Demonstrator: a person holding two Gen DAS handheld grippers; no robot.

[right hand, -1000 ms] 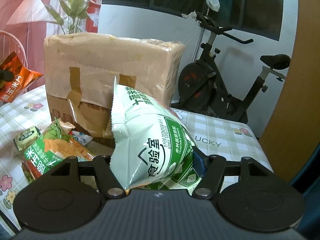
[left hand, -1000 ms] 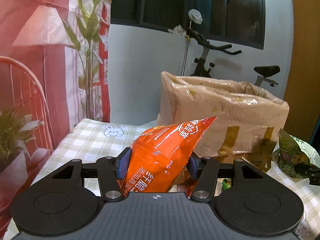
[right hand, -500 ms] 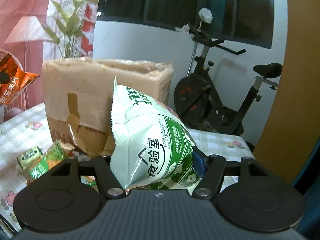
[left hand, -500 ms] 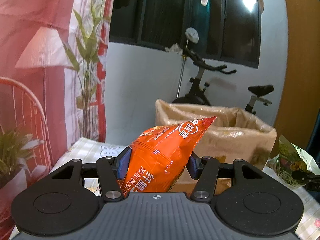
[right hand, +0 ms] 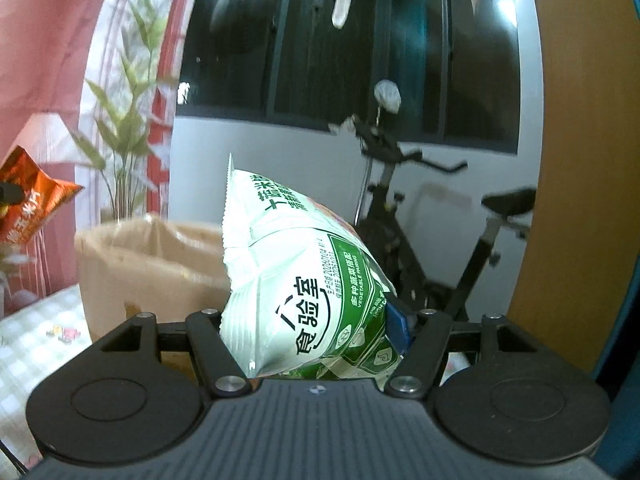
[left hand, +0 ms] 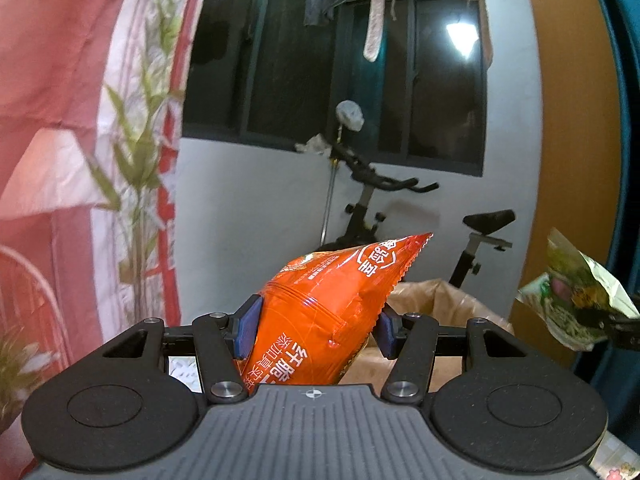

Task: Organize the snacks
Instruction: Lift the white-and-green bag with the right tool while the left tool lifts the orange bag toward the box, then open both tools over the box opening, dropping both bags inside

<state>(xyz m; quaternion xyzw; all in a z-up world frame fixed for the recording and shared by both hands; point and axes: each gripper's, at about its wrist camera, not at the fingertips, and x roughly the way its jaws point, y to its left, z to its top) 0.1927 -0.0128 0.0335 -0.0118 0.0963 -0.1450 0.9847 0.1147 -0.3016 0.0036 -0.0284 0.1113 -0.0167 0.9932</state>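
My left gripper (left hand: 316, 330) is shut on an orange snack bag (left hand: 328, 320), held high with its tip up and to the right. My right gripper (right hand: 308, 332) is shut on a white and green snack bag (right hand: 296, 280). The open brown cardboard box (right hand: 148, 264) stands on the table, below and beyond both grippers; it also shows in the left wrist view (left hand: 444, 304). The green bag shows at the right edge of the left wrist view (left hand: 572, 300). The orange bag shows at the left edge of the right wrist view (right hand: 28, 200).
A checked tablecloth (right hand: 32, 344) covers the table. An exercise bike (right hand: 420, 240) stands behind the box, against a white wall under a dark window. A pink printed curtain (left hand: 60, 120) hangs at the left. A wooden panel (right hand: 580, 160) stands at the right.
Both grippers have risen with their bags, from the level of the box's side to above its rim. The loose snacks on the table have dropped out of view.
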